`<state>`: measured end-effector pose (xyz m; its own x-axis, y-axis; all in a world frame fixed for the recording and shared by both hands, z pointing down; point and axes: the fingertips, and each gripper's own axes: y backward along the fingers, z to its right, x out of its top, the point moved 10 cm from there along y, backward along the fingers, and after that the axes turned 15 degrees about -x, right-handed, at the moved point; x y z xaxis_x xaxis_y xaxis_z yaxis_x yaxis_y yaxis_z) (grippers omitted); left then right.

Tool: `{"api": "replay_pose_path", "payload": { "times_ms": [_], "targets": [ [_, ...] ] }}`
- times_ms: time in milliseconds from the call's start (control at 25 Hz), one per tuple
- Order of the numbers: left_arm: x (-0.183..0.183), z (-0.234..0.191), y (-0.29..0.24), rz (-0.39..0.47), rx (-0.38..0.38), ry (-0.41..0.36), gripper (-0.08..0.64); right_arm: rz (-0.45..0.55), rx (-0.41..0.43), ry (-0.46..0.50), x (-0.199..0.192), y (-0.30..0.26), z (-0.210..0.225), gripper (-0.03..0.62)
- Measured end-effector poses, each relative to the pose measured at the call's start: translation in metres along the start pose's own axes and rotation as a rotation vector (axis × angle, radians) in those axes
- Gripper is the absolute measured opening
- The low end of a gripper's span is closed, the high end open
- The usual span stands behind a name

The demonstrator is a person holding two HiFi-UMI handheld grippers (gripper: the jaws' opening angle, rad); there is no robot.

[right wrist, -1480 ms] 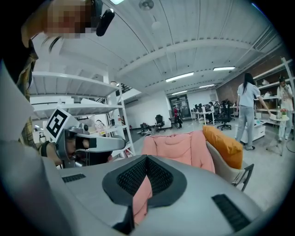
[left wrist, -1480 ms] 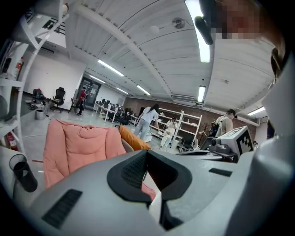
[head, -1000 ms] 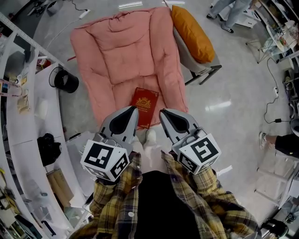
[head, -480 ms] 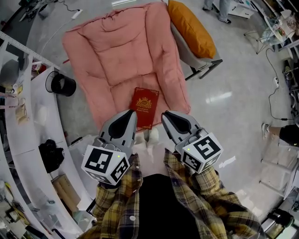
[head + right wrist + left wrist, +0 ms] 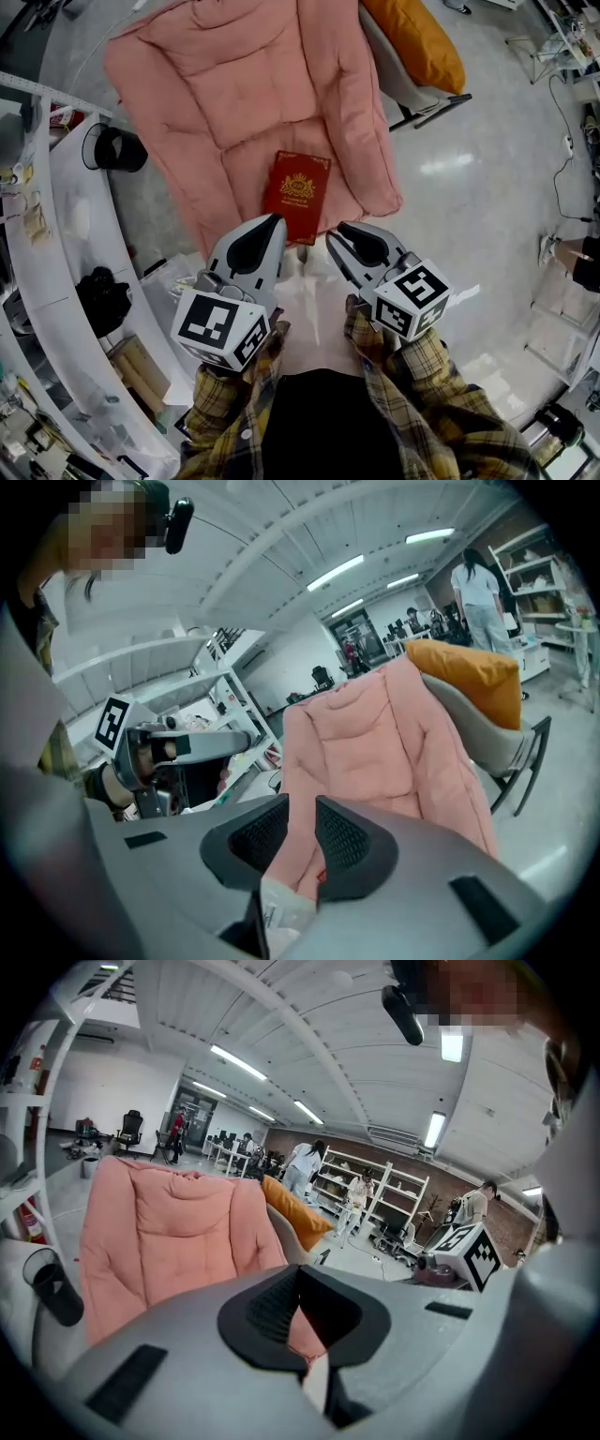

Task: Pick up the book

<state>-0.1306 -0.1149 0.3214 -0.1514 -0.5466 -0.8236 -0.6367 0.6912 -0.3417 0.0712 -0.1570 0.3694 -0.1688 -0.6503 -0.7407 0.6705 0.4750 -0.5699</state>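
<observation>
A dark red book (image 5: 297, 194) with a gold emblem lies flat on the front part of a pink padded lounge chair (image 5: 244, 94). Both grippers hover just short of its near edge, apart from it. My left gripper (image 5: 275, 223) points at the book's near left corner, its jaws together with nothing held. My right gripper (image 5: 339, 234) points at the near right corner. In the right gripper view its jaws (image 5: 302, 832) are opening, with a narrow gap and nothing between the pads. The left gripper view shows that gripper's pads (image 5: 298, 1283) meeting, and the pink chair (image 5: 159, 1241) beyond.
An orange pillow (image 5: 422, 42) lies on a grey chair to the right of the pink one. A black bin (image 5: 114, 148) stands at the left by a curved white desk (image 5: 56, 272), which holds a black object (image 5: 101, 298). Someone's leg (image 5: 577, 258) shows at the right edge.
Both grippers have sunk towards the chair, and the book now lies closer to their tips. The right gripper's jaws have parted slightly.
</observation>
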Motion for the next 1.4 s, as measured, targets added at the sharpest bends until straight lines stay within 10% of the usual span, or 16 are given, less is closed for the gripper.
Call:
{"api": "replay_pose_path", "payload": {
  "times_ms": [600,1400],
  "targets": [
    [-0.073,-0.063,-0.066,-0.124,-0.052,0.081,0.005,-0.277,0.024,-0.288,-0.109,-0.100,0.068,0.261],
    [-0.164,-0.114,-0.103,-0.204,-0.054,0.176,0.005,-0.521,-0.062,-0.615,-0.259,-0.195,0.114,0.327]
  ]
}}
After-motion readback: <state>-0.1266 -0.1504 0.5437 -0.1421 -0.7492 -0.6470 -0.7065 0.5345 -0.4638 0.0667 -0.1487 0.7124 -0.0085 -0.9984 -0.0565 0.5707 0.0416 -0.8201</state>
